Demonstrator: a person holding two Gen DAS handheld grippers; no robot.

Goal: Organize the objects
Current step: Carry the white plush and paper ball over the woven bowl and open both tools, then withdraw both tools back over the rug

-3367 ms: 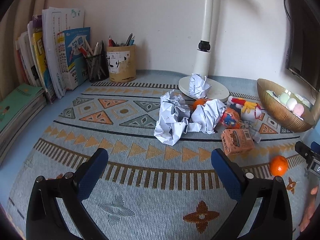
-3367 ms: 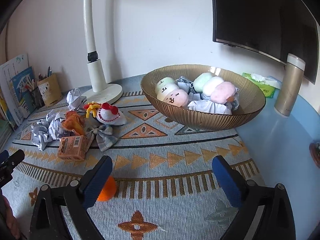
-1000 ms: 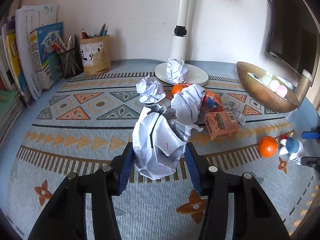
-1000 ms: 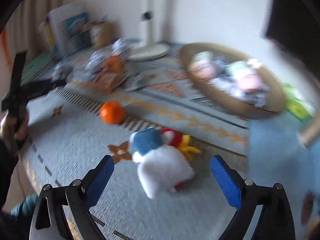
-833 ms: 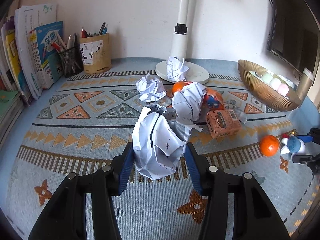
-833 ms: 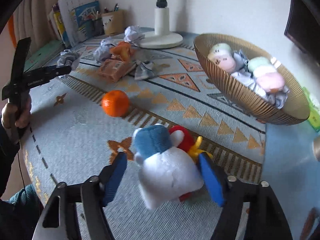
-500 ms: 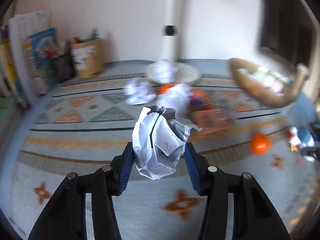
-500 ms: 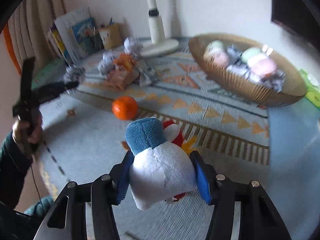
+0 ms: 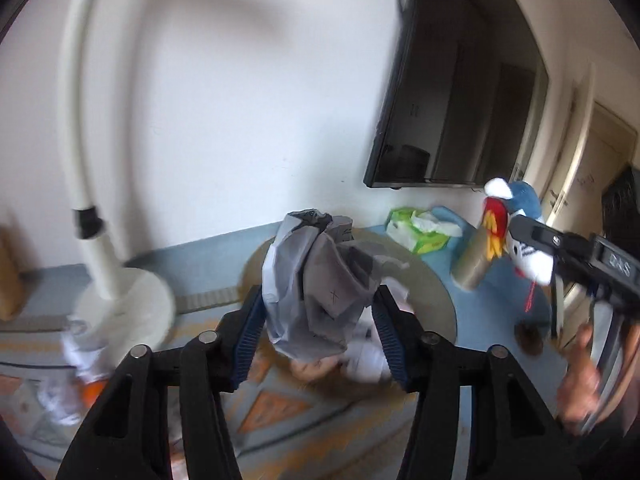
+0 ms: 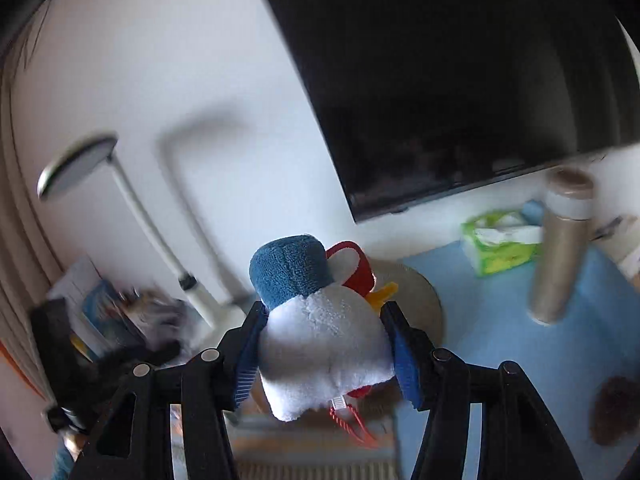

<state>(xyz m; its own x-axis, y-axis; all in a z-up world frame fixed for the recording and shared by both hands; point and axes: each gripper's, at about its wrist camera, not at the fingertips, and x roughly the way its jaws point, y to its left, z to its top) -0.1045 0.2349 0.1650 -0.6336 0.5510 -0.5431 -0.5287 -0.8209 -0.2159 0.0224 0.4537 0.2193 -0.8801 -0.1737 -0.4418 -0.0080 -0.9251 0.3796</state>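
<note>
My left gripper (image 9: 320,328) is shut on a crumpled paper ball (image 9: 316,280) and holds it in the air over the near rim of the brown bowl (image 9: 436,292). My right gripper (image 10: 324,344) is shut on a white plush toy (image 10: 320,340) with a blue cap and red and yellow parts, also raised, with the bowl's rim (image 10: 424,296) just behind it. The right gripper with the plush (image 9: 516,232) shows at the right of the left wrist view. Both views are blurred.
A white desk lamp (image 9: 100,240) stands at the left, with paper balls and something orange (image 9: 92,392) by its base. A dark screen (image 10: 460,80) hangs on the wall. A green tissue pack (image 10: 496,248) and a metal flask (image 10: 560,256) stand on the blue table behind the bowl.
Both grippers have lifted off the mat and swung towards the bowl, each keeping its load. Earlier the left closed on the paper ball and the right on the plush.
</note>
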